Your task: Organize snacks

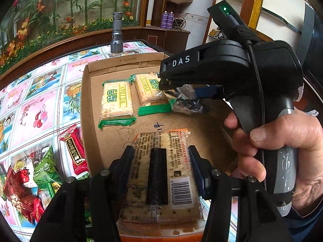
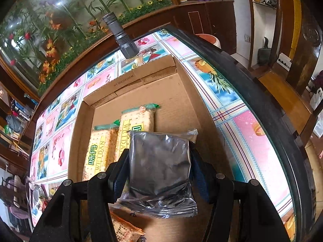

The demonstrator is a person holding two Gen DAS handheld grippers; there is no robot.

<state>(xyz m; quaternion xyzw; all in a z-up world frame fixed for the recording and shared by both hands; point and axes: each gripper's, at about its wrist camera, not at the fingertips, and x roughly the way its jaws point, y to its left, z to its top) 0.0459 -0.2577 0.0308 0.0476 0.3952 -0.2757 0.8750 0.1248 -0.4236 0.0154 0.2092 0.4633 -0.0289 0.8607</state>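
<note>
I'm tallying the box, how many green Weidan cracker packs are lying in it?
2. One green Weidan pack lies toward the box's left wall; the other is right beside it, partly under the right claw. More could be hidden behind that claw.

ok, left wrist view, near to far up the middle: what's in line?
Left tool shut on the orange cracker pack → bare cardboard box floor → green WEIDAN cracker pack → box's far flap → grey flashlight standing on the table → wooden ledge, floral panel.
</note>
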